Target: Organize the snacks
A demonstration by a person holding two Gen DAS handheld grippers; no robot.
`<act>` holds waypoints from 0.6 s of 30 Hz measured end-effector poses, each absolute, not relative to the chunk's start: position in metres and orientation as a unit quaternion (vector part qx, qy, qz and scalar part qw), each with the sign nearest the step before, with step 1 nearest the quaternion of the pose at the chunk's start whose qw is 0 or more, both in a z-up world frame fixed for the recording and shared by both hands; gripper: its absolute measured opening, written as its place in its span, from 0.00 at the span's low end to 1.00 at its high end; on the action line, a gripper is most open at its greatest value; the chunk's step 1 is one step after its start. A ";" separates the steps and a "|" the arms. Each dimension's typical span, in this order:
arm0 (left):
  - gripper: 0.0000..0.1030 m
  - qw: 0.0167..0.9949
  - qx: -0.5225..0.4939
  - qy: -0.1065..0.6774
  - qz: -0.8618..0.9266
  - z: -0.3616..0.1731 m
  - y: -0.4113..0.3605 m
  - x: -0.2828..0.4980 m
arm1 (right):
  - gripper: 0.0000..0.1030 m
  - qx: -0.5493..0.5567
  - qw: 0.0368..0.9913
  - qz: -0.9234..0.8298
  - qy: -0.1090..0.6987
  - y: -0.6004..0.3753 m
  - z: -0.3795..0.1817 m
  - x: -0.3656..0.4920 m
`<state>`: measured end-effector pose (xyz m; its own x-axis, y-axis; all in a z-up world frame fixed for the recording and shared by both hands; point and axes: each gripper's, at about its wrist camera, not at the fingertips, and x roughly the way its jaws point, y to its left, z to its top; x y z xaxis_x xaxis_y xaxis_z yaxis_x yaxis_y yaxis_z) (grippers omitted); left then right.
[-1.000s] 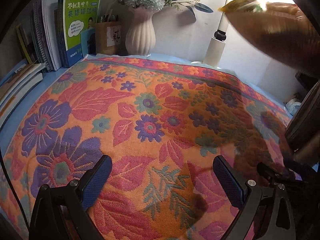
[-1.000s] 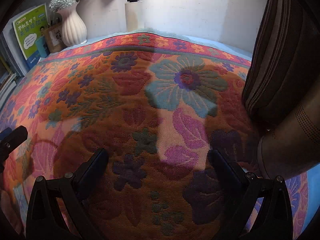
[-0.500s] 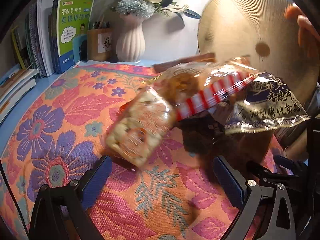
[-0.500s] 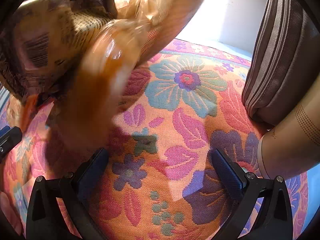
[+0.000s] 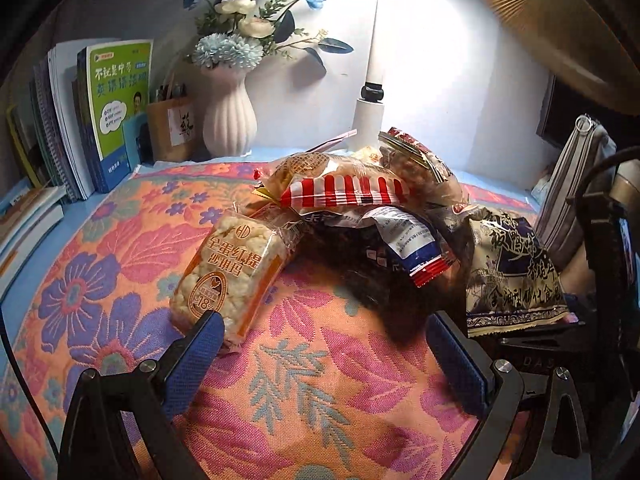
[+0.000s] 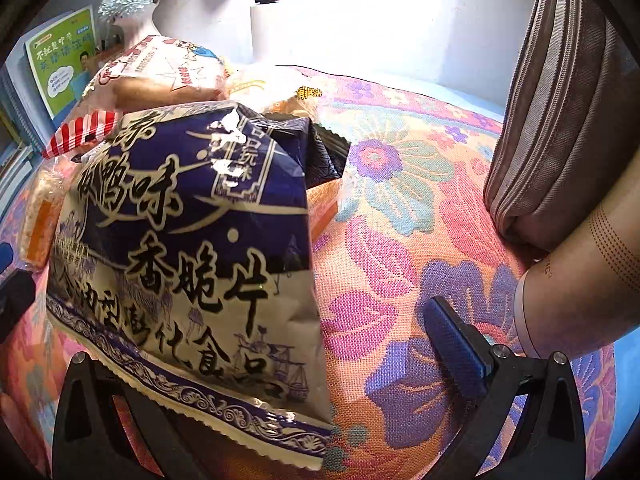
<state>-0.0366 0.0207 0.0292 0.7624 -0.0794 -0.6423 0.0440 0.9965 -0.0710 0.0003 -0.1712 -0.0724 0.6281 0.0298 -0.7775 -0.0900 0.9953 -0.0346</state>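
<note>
Our left tongs (image 5: 320, 344) gape empty. Snacks (image 5: 360, 208) heap mid-counter (image 5: 304, 400). Our right tongs (image 6: 256, 352) seem open, the chip bag (image 6: 188, 248) hiding one finger.

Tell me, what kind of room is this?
Probably a home study desk: upright books along the wall, a vase of flowers, a flowered cloth under a heap of snack packets.

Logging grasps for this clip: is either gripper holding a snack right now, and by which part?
Neither. The left gripper and right gripper are both open; the snack pile lies loose on the floral cloth.
</note>
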 end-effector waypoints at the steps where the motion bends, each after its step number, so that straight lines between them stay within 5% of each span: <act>1: 0.97 0.939 -0.022 0.342 -0.031 0.029 0.019 -0.037 | 1.00 -0.035 0.902 0.033 0.430 -0.171 -0.072 0.000; 18: 0.97 0.933 -0.018 0.359 0.014 0.021 0.021 -0.029 | 1.00 -0.035 0.902 0.033 0.430 -0.171 -0.073 0.000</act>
